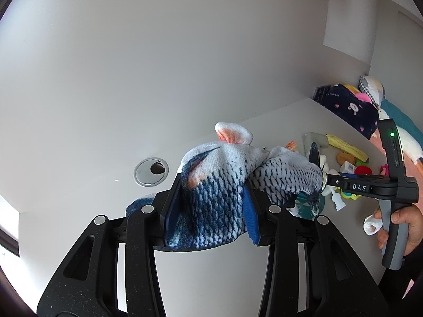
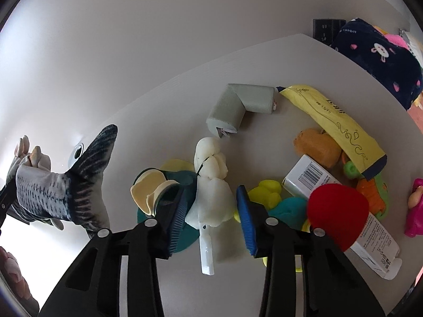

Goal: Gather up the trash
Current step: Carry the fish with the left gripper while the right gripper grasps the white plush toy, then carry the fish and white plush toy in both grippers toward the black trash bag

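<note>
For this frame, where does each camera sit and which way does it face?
Left wrist: on the left gripper, looking down at the fish toy it clamps; the person's hand shows.
Right wrist: on the right gripper, facing the clutter, pads astride a white tied bag.
Shared: fish toy, table.

We lose the fish toy's (image 1: 211, 198) head behind the left gripper's blue pads (image 1: 249, 212). Right of that fish, the person's hand (image 1: 401, 227) runs off the frame edge. In the right wrist view, the white box (image 2: 370, 237) sits half hidden under the red ball (image 2: 337, 208), its print too small for us to read.
</note>
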The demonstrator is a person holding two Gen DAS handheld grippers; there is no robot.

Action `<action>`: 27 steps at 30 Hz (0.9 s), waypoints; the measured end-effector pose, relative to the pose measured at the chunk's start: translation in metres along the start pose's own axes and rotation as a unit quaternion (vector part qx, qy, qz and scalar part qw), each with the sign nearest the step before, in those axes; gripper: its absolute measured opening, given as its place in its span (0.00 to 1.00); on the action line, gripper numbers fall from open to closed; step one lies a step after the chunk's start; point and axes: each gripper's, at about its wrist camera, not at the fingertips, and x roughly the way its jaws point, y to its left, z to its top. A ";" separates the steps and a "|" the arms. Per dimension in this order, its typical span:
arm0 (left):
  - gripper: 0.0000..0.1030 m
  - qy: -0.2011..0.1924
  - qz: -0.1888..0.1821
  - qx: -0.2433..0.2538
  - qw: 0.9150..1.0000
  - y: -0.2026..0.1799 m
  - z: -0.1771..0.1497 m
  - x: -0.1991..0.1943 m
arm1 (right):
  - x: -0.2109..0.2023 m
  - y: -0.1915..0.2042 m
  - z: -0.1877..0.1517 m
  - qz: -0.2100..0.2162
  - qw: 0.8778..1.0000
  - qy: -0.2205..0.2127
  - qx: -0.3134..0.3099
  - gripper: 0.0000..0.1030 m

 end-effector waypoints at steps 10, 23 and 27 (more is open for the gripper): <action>0.40 -0.015 -0.012 0.007 1.000 -0.005 0.003 -0.009 | -0.022 -0.009 0.002 0.013 0.999 -0.031 0.007 0.23; 0.40 -0.039 -0.062 0.055 0.996 -0.055 0.009 -0.031 | -0.107 -0.028 -0.027 -0.008 0.995 -0.098 0.035 0.23; 0.41 -0.043 -0.086 0.071 0.993 -0.077 0.011 -0.035 | -0.136 -0.030 -0.050 -0.022 0.992 -0.113 0.050 0.23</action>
